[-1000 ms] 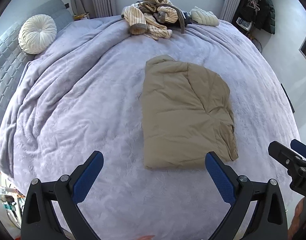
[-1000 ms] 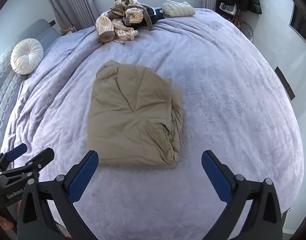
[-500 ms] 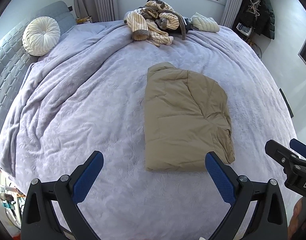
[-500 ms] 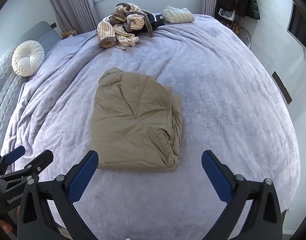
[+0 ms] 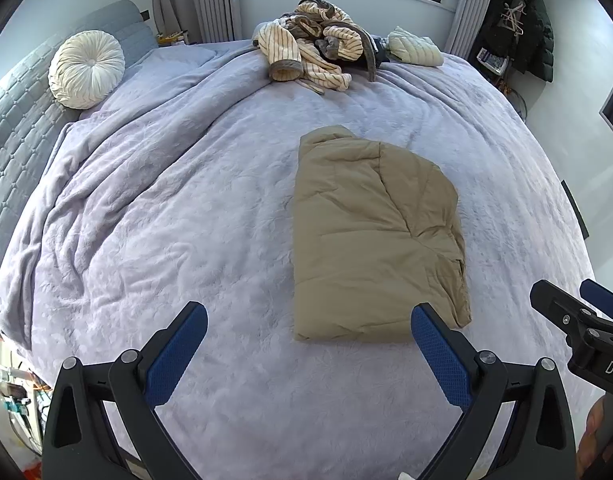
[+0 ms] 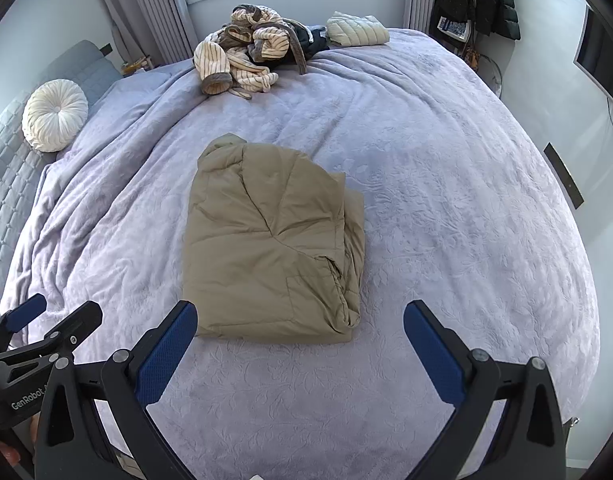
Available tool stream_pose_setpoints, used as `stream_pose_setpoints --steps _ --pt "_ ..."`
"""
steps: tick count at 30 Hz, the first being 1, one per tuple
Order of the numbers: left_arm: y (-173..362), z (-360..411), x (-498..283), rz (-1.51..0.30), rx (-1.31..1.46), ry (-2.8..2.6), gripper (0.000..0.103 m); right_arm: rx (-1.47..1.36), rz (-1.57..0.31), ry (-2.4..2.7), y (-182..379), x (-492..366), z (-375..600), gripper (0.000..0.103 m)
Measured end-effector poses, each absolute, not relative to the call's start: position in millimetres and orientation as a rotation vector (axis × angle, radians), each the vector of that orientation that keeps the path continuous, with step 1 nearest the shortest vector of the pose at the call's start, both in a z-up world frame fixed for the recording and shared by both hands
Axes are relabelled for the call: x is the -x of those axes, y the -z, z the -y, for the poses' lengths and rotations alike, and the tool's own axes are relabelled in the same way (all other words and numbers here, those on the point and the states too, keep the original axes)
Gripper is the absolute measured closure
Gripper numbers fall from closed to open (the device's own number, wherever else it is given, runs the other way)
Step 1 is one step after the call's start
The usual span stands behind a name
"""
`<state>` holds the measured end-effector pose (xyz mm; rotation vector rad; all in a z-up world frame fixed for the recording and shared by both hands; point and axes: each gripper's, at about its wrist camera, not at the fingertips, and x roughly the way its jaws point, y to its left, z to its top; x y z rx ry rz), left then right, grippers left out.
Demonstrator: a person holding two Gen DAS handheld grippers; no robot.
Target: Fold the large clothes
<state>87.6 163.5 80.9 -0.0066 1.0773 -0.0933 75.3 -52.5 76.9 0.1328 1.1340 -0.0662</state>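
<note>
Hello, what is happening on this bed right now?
A person holds two grippers over the bed. A tan jacket lies folded in the middle. The left gripper and right gripper hover at its near edge, jaws wide open, holding nothing. A pile of unfolded striped clothes waits by the window.

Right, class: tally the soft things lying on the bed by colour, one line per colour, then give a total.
Tan: 1, the folded jacket
Cream with brown stripes: 1, the crumpled robe
Pale cream quilted: 1, the folded garment
White: 1, the round pillow
Dark: 1, mostly hidden cloth behind the robe
Total: 5
</note>
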Motion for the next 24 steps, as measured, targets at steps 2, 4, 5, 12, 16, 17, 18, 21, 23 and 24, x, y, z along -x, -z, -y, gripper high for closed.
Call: stream_pose_setpoints --steps 2,4,5,12,16,17,18,21,23,24 --pt "-80.9 -163.4 -87.6 -1.076 0.004 0.091 0.001 -0.133 -1.134 0.067 -77.3 -75.5 52.5 0.000" --pt "-81.2 -163.5 -88.1 -1.076 0.003 0.093 0.001 -0.133 -1.134 0.067 -77.2 -75.6 52.9 0.000" --pt "-81.3 -163.3 -88.1 -1.076 0.002 0.093 0.001 -0.134 -1.134 0.067 -77.1 -75.7 53.1 0.000" --pt "-81.6 -161.8 -88.5 -1.076 0.000 0.093 0.001 -0.133 -1.136 0.066 -77.5 -77.2 54.4 0.000" --pt "-81.7 -161.4 -88.0 -1.075 0.000 0.092 0.001 -0.134 -1.136 0.066 -77.8 -76.8 54.8 0.000" --pt "-81.7 -161.2 -88.0 -1.074 0.000 0.093 0.001 -0.134 -1.137 0.066 -77.9 -76.8 54.7 0.000" --pt "-81.7 -161.3 -88.2 -1.074 0.000 0.092 0.001 -0.135 -1.138 0.066 -78.0 -76.7 54.6 0.000" --pt "-81.5 -161.3 -88.6 -1.074 -0.003 0.094 0.001 -0.136 -1.137 0.067 -78.2 -76.8 54.4 0.000" --pt "-81.8 -160.6 -88.6 -1.075 -0.003 0.094 0.001 -0.137 -1.137 0.069 -78.3 -77.1 54.8 0.000" --pt "-81.8 -160.6 -88.6 -1.075 -0.004 0.092 0.001 -0.137 -1.137 0.068 -77.7 -77.1 55.4 0.000"
